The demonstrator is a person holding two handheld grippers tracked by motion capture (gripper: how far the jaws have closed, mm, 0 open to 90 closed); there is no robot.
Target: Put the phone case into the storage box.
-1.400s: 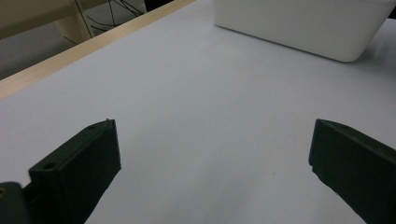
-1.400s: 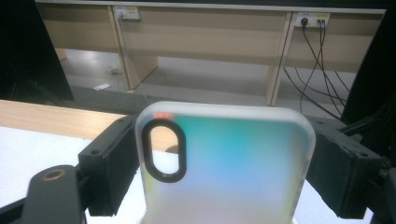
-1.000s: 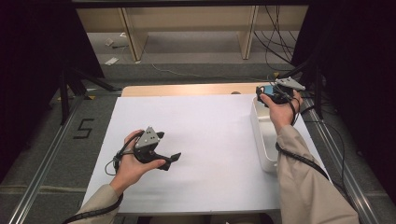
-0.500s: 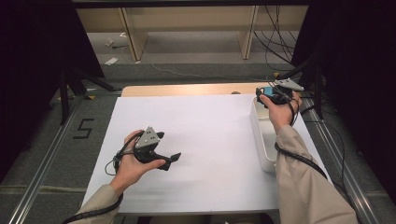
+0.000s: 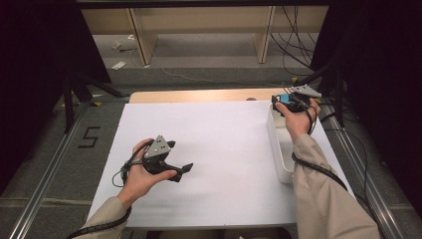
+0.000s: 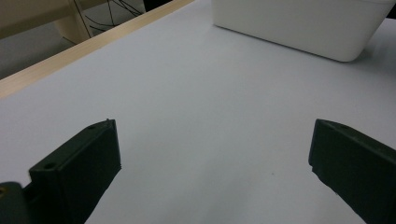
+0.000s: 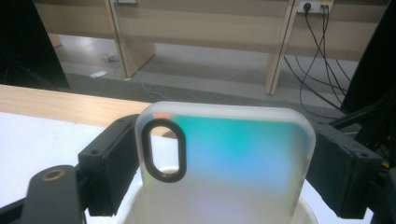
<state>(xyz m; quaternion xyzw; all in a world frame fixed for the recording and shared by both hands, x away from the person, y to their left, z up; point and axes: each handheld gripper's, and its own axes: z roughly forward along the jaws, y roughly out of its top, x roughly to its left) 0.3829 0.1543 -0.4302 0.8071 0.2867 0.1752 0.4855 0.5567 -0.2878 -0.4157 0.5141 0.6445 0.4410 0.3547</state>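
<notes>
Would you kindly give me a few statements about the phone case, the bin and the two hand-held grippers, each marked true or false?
1. The right hand-held gripper grips a translucent phone case. True.
2. The phone case is above the white bin. True.
3. The left hand-held gripper holds a pen. False: its jaws stand open with nothing between them.
4. The bin stands at the table's left side. False: it is at the right, seen from above.
5. The case's camera cutout is round. False: it is an elongated oval.

**Phone case upright over the bin**

A frosted translucent phone case (image 7: 224,158), teal-tinted with a black-ringed oval camera cutout (a small orange mark above it), stands upright over the white bin's (image 5: 278,149) far end, clamped at both edges.
</notes>
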